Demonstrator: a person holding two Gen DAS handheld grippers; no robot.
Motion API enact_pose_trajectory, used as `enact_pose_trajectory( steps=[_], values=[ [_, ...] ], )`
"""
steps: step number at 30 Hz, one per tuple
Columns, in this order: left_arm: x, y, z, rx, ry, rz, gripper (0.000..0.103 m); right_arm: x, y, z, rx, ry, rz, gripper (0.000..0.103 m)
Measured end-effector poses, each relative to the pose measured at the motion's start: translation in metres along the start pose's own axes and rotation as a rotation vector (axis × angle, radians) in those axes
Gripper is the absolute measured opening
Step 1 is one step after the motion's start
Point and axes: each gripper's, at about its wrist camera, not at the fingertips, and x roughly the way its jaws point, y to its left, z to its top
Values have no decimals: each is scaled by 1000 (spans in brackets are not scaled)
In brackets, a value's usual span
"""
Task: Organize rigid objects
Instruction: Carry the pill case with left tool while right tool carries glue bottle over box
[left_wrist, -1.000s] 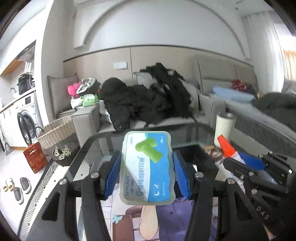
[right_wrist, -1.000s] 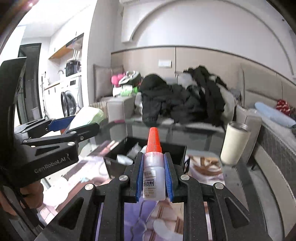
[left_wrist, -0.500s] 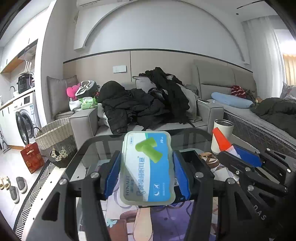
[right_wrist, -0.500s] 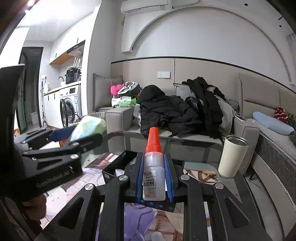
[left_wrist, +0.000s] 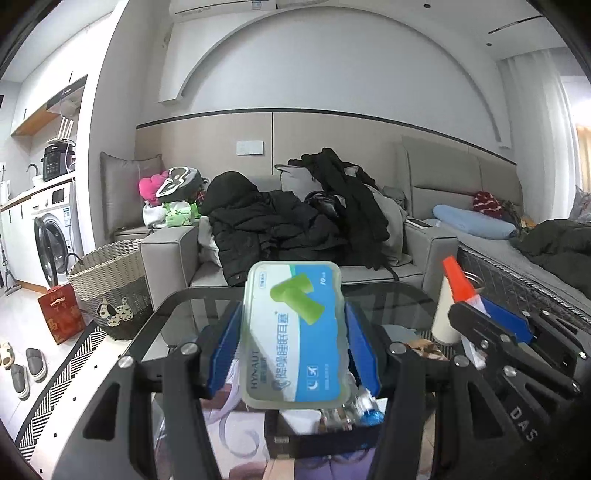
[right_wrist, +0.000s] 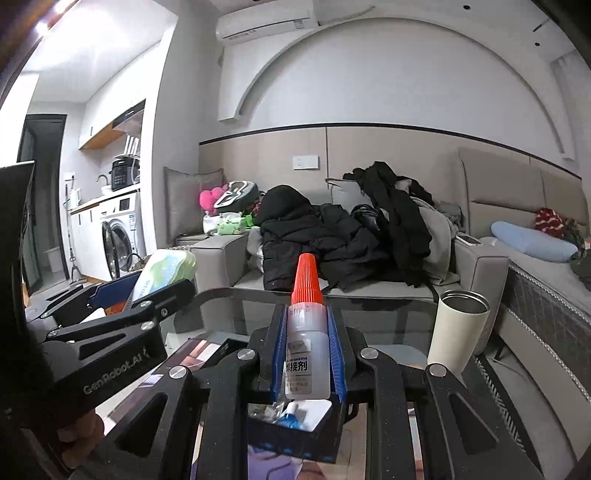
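My left gripper (left_wrist: 293, 332) is shut on a flat earplug box (left_wrist: 293, 332) with a blue and green label, held upright above the glass table (left_wrist: 177, 314). My right gripper (right_wrist: 307, 347) is shut on a small glue bottle (right_wrist: 306, 354) with an orange cap, also held upright. A black storage box (right_wrist: 295, 432) with small items inside sits on the table just below both grippers; it also shows in the left wrist view (left_wrist: 321, 435). The right gripper with its bottle shows at the right of the left wrist view (left_wrist: 476, 317). The left gripper shows at the left of the right wrist view (right_wrist: 147, 291).
A white tumbler (right_wrist: 458, 332) stands on the table at the right. A grey sofa (left_wrist: 166, 254) piled with black clothes lies beyond the table. A wicker basket (left_wrist: 110, 288) and a red bag (left_wrist: 61, 314) stand on the floor at the left.
Both grippers have risen and pulled back with their objects. The black box now lies under the fingertips rather than ahead of them.
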Motion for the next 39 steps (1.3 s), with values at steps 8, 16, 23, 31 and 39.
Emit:
enact_pose_trajectory(
  steps=[8,16,23,31,39],
  values=[
    [44,6,-1,-20,9,35,55,32,-3,5,-9,7,-26,21],
    [71,11,-6,-36,18,56,55,62,-7,-1,4,40,-37,21],
    [73,16,-7,-55,29,59,55,63,-3,-3,-14,27,-47,21],
    [85,14,-15,-45,108,65,55,76,-5,-15,-2,127,-46,21],
    [115,6,-34,-22,276,37,55,110,-17,-44,73,364,-22,21]
  ],
)
